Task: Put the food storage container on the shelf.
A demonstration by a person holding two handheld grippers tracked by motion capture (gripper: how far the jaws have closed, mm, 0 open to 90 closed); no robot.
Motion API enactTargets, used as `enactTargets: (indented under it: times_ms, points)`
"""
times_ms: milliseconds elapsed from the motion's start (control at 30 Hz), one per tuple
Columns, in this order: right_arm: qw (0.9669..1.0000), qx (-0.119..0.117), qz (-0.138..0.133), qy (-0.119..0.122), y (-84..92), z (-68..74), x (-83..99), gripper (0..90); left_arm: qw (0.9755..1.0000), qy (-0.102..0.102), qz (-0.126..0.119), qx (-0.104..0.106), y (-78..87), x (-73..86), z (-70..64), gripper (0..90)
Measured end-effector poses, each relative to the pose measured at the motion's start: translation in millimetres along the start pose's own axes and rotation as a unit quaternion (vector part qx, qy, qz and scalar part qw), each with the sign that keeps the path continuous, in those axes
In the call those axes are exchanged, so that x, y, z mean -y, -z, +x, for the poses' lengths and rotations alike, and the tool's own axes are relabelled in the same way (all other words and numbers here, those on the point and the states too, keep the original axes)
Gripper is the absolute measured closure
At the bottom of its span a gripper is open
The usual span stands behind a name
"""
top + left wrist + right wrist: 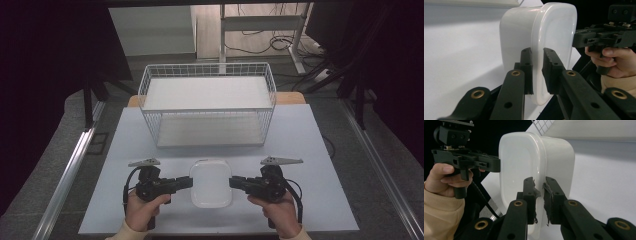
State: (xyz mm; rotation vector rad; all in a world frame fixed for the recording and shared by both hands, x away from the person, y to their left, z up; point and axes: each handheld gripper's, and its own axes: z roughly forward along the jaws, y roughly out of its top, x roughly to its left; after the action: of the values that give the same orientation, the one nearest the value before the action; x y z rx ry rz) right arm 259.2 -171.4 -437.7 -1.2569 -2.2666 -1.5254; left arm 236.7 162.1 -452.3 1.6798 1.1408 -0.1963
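Note:
A white lidded plastic box [211, 182] with rounded corners is held between the two grippers near the table's front edge, and it looks slightly raised off the table. My left gripper [191, 181] is shut on the box's left rim. The left gripper view shows its pads [527, 65] pinching the lid's edge on the box [554, 30]. From the other side my right gripper [231, 182] clamps the right rim. In the right gripper view its worn pads [549, 195] press on the rim of the box [519, 162]. Each hand grips its handle from below.
A white wire basket [207, 102] with two white shelves stands at the back middle of the pale table board [310, 150]. Dark floor, metal rails and cables surround the table. Bare board lies between the box and the basket.

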Motion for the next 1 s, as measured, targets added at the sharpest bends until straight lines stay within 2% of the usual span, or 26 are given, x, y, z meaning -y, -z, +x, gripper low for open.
enactTargets:
  times_ms: [300,433,633,667,733,767,1000]
  points:
    - [0.9998,-0.002,-0.001,0.017,-2.4,-0.3,-17.2,79.9,0.9998,-0.007,-0.013,-0.013,4.2,-12.3,-2.7,79.0]
    - [0.9997,-0.002,-0.007,0.023,-0.1,1.6,-23.7,79.9,0.9997,-0.013,-0.018,-0.011,6.4,-19.7,-5.2,79.0]
    - [0.9993,0.001,-0.013,0.036,4.8,7.0,-42.6,79.9,0.9994,-0.025,-0.023,-0.009,11.9,-40.0,-8.6,79.0]
    - [0.9990,0.003,-0.015,0.041,6.0,8.4,-51.6,79.9,0.9993,-0.027,-0.024,-0.009,12.8,-44.8,-9.3,79.0]
    - [0.9990,0.004,-0.016,0.042,6.4,9.0,-54.6,79.9,0.9992,-0.030,-0.026,-0.010,14.3,-52.3,-10.4,79.0]
    - [0.9989,0.003,-0.018,0.044,7.4,10.0,-62.1,79.9,0.9991,-0.031,-0.029,-0.009,16.0,-58.5,-11.5,79.0]
    - [0.9981,0.004,-0.029,0.054,12.1,14.3,-82.7,79.9,0.9985,-0.042,-0.034,-0.009,21.5,-79.7,-16.3,78.9]
